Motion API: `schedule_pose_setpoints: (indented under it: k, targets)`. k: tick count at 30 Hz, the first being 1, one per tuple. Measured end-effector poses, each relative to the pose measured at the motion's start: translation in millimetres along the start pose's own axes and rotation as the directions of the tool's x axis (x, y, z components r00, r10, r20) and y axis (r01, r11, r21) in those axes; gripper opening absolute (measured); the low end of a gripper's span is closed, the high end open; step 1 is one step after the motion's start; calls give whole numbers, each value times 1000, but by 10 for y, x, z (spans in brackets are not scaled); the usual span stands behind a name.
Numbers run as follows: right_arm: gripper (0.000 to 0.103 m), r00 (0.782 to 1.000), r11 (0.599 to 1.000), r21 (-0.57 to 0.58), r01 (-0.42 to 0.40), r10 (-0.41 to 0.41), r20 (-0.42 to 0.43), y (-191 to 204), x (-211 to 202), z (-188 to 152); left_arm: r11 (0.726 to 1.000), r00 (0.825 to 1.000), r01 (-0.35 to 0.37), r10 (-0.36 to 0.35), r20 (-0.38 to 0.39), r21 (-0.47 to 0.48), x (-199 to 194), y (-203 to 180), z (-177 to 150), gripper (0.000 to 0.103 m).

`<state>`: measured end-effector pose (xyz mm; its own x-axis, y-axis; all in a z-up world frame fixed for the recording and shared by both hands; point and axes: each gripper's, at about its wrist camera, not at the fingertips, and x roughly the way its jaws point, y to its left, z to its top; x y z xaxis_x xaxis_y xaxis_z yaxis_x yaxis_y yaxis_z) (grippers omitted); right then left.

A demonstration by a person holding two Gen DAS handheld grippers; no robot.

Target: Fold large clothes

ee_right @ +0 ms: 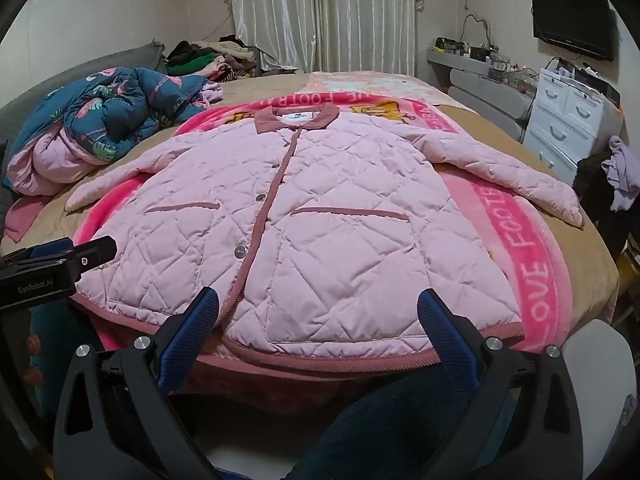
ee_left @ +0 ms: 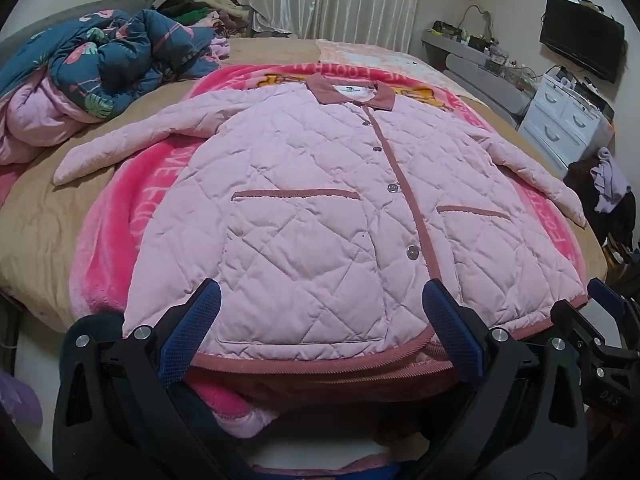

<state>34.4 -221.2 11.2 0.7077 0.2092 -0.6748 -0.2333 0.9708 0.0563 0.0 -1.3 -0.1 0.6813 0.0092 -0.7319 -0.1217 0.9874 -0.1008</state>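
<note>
Two splayed hand-held grippers, left (ee_left: 322,304) and right (ee_right: 318,306), near flat pink jacket (ee_left: 320,208).

A jacket (ee_left: 320,208) is being carried flat on a blanket (ee_left: 116,248) spread over the bed (ee_left: 36,220). A bundled quilt (ee_left: 100,64) is lying far left; drawers (ee_left: 560,116) are standing far right.

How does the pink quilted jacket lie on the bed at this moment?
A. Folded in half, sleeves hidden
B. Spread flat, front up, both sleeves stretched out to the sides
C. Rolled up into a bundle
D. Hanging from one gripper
B: the pink quilted jacket lies flat and buttoned on the pink blanket, with both sleeves spread outward.
</note>
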Motion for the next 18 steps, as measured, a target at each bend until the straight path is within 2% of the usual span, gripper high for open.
schedule_pose_setpoints:
  k: [18]
  targets:
    - [99,1000,1000,-4,2,-2,3,6,-8,7,1000,1000,0,0,2,5,-38,8,26,95]
